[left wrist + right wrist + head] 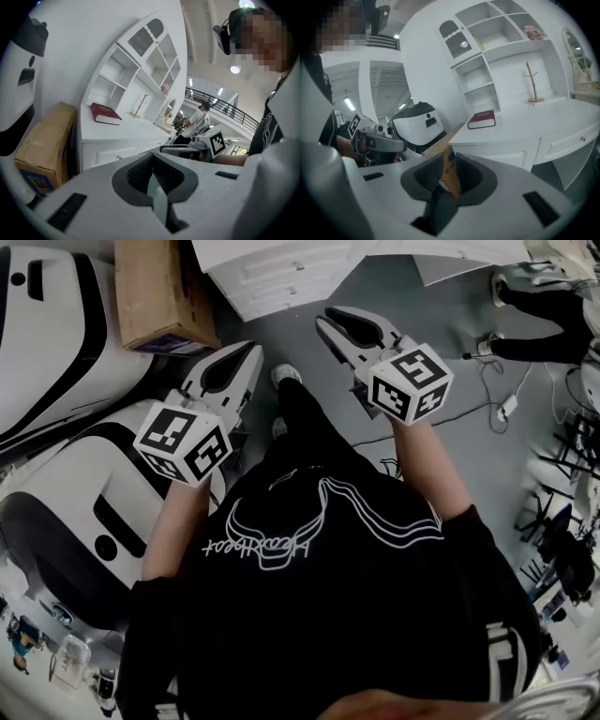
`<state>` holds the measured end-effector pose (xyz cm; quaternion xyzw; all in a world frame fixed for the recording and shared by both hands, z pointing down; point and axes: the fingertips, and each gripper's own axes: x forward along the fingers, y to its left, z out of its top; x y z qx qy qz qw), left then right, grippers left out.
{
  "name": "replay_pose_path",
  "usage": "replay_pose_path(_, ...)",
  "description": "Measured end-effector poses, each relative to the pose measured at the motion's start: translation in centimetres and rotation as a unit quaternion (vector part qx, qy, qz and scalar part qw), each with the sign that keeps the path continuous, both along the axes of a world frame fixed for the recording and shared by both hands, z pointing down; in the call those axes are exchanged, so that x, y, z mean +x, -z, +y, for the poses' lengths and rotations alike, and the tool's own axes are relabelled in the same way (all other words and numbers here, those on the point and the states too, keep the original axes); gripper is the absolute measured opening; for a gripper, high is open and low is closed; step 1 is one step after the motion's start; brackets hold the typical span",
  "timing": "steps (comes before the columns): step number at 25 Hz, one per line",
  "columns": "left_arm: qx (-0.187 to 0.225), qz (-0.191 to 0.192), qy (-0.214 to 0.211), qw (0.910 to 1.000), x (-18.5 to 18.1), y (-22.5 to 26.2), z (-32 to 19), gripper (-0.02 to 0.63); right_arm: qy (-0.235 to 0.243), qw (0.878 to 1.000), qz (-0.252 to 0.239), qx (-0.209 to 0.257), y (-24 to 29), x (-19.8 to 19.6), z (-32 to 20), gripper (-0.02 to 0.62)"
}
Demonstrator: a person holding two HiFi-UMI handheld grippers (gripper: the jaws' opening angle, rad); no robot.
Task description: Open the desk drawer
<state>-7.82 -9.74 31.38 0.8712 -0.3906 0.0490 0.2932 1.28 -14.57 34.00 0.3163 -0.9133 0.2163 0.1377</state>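
1. Desk drawer (106, 157) is sitting shut, flush under the front edge of the white desk (136, 130), towards its left end. A second front (153, 142) is showing to its right, and I cannot tell which one is meant.
2. Cardboard box (44, 145) is standing against the desk's left end, and the red book (106, 114) is lying on the top towards the left rear corner.
3. Left gripper (152, 157) is hovering well apart from the desk with its tips together on nothing. The right gripper (449, 159) is holding its jaws a little apart, also empty.
4. Risks: the knob (118, 157) is looking small, so pads closing off-centre are likely to be slipping off it. A slanted pull may be jamming the drawer, and a low swing on the left may be clipping the box.
5. The drawer front is facing out towards the grippers. Its long axis is running level along the desk's front edge, so its travel is lying square to that edge.
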Motion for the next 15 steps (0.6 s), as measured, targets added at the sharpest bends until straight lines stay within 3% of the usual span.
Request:
replay_pose_path(6, -0.025, -0.012, 0.018, 0.9995, -1.5, -2.0, -4.1, 0.005, -0.012, 1.000, 0.025, -0.015, -4.1, -0.1, -6.0, 0.129)
replay_pose_path(11, -0.043, -0.011, 0.036, 0.9984, -2.6, -4.0, -7.1, 0.005, -0.023, 0.998, 0.062, -0.015, -8.4, -0.4, -10.4, 0.204)
replay_pose_path(15, -0.061, -0.012, 0.047, 0.9969, -3.3, -5.9, -8.8, 0.005, -0.024, 0.995, 0.096, -0.015, -11.8, -0.7, -12.5, 0.201)
